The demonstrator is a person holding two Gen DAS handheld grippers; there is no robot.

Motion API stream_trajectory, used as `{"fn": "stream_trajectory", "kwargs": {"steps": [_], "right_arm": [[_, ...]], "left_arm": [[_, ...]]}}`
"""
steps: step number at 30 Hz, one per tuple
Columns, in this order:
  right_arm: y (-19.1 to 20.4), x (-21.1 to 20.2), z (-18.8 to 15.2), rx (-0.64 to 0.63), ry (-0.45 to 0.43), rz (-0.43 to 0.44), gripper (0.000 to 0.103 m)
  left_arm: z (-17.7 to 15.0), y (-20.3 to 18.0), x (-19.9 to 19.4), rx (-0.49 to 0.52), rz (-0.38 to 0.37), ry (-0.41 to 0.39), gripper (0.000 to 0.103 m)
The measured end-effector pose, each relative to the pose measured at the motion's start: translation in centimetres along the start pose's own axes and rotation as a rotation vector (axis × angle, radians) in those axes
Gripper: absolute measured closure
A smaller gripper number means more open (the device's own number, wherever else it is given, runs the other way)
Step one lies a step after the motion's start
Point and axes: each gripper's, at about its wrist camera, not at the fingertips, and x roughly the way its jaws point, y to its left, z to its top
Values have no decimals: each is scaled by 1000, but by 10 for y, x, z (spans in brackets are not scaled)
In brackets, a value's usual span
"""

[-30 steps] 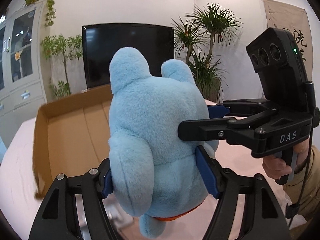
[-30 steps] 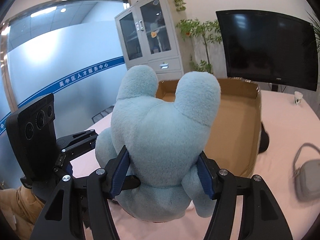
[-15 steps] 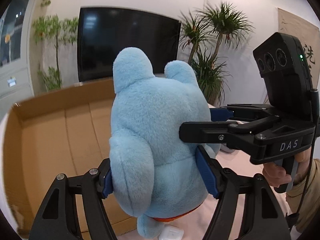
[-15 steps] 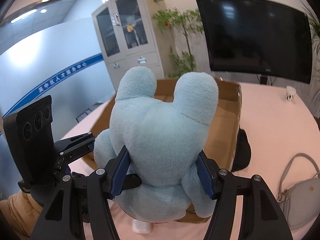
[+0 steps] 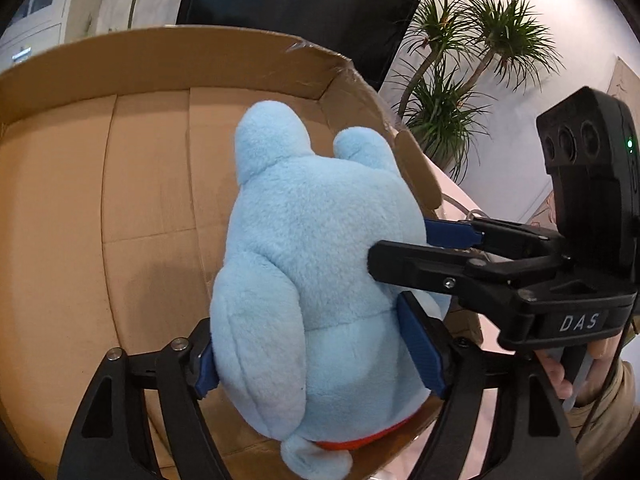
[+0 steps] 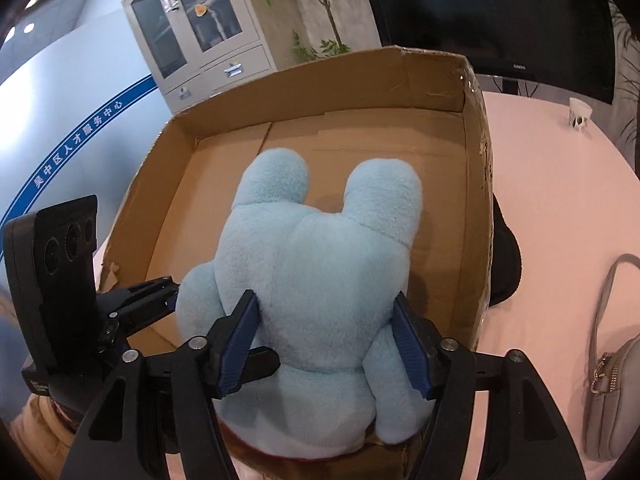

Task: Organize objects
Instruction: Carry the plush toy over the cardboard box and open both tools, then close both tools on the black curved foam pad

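A light blue plush toy (image 5: 320, 264) with two round ears and an orange underside is held by both grippers over an open cardboard box (image 5: 132, 200). My left gripper (image 5: 316, 352) is shut on the toy's lower body with its blue pads. My right gripper (image 6: 328, 340) is shut on the same plush toy (image 6: 320, 280) across its back. The right gripper also shows in the left wrist view (image 5: 404, 252), reaching in from the right. The box (image 6: 476, 184) lies below and ahead of the toy; its floor that shows is bare.
A grey handbag (image 6: 612, 364) lies on the pink table (image 6: 560, 184) right of the box. A black object (image 6: 506, 264) sits against the box's right wall. A small white object (image 6: 579, 114), a TV (image 6: 500, 12), a cabinet (image 6: 200, 28) and plants (image 5: 460, 80) stand behind.
Both grippers have carried the plush toy forward and down, from in front of the box to above its inside. Both stay shut on it.
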Motion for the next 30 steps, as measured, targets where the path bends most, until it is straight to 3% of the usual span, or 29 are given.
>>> {"fn": "stream_trajectory", "kwargs": {"steps": [3, 7, 10, 12, 16, 19, 21, 23, 26, 30], "right_arm": [[-5, 3, 2, 38, -7, -10, 16], [-6, -18, 6, 108, -76, -63, 15], [10, -60, 1, 90, -205, -73, 15], [28, -92, -10, 66, -286, -52, 9], [84, -135, -58, -41, -343, 105, 6], [129, -141, -113, -169, -286, 256, 6], [152, -132, -141, -232, -231, 328, 6], [178, -115, -175, -313, -137, 412, 6], [217, -87, -220, -440, -29, 452, 11], [250, -53, -262, -524, 98, 502, 22]], "left_arm": [[-4, 0, -3, -20, 2, -6, 14], [0, -7, -29, 7, 105, -45, 11], [-2, -18, -82, 86, 186, -159, 9], [-9, -27, -130, 115, 227, -246, 5], [-61, -40, -234, 207, 243, -379, 1], [-124, -47, -291, 299, 243, -381, 1], [-170, -45, -312, 356, 238, -343, 1], [-210, -38, -318, 396, 280, -285, 1], [-261, -21, -307, 350, 332, -142, 1], [-307, -6, -298, 267, 316, -67, 1]]}}
